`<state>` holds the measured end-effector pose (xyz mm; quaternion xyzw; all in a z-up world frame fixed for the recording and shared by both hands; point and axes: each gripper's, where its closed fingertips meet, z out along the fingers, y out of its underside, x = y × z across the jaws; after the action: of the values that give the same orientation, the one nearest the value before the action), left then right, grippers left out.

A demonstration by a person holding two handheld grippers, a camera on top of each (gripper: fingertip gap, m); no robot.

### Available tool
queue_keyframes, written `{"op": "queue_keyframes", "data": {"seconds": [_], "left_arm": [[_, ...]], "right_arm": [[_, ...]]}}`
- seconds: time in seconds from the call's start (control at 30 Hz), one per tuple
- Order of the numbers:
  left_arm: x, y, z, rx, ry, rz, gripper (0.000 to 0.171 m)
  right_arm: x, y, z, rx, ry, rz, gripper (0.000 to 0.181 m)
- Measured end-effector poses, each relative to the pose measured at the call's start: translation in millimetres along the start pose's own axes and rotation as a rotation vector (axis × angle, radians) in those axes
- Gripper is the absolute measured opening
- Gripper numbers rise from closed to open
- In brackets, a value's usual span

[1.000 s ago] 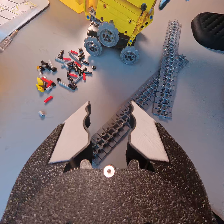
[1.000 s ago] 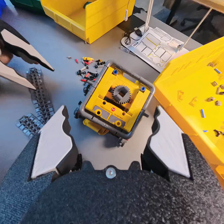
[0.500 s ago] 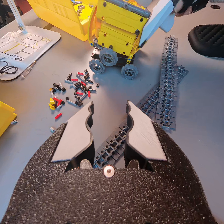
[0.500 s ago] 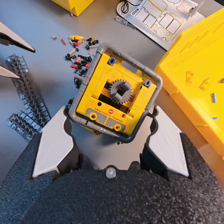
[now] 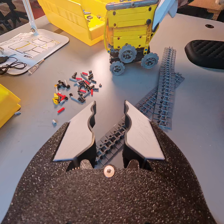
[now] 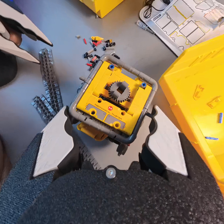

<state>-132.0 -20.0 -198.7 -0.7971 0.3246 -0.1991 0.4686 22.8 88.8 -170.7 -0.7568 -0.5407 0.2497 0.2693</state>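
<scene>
Left wrist view: the left gripper [image 5: 110, 103] hangs low over the grey table [image 5: 36, 133] with its jaws apart and nothing between them; a strip of grey track links [image 5: 111, 137] lies on the table below and runs out to the right, where it passes under a second, longer track strip [image 5: 166, 84]. Ahead and to the left is a scatter of small red, black, grey and yellow pins [image 5: 80, 88]. Beyond stands the yellow brick vehicle [image 5: 129, 32] on grey toothed wheels, with a yellow bin [image 5: 72, 19] behind it and a printed sheet [image 5: 30, 44] on a white stand base at far left. In the right wrist view the right gripper [image 6: 109, 107] is spread wide on either side of the vehicle's top; its left fingertip [image 6: 66, 109] is at the grey frame's corner, though contact cannot be told, and the other finger stands just clear. A grey gear [image 6: 119, 90] sits in the middle of the vehicle's top.
</scene>
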Motion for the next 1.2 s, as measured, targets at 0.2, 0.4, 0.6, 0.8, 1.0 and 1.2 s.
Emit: {"op": "queue_keyframes", "data": {"seconds": [0.2,0.4,0.6,0.8,1.0,1.2], "left_arm": [[10,1,6,-0.025,0.009,0.036,0.045],[19,-2,15,-0.036,0.037,0.059,0.045],[28,2,23,-0.058,0.070,0.077,0.044],[32,6,20,-0.048,0.094,0.059,0.043],[38,6,17,-0.029,0.124,0.044,0.043],[41,4,15,-0.016,0.144,0.034,0.043]], "right_arm": [[0,29,-6,-0.178,-0.011,-0.249,0.128],[6,44,-21,-0.248,0.026,-0.435,0.129],[7,51,-26,-0.398,0.072,-0.529,0.130],[6,45,-21,-0.446,0.028,-0.482,0.130],[-6,20,-28,-0.392,-0.060,-0.369,0.126],[-4,2,-27,-0.383,-0.073,-0.251,0.092]]}}
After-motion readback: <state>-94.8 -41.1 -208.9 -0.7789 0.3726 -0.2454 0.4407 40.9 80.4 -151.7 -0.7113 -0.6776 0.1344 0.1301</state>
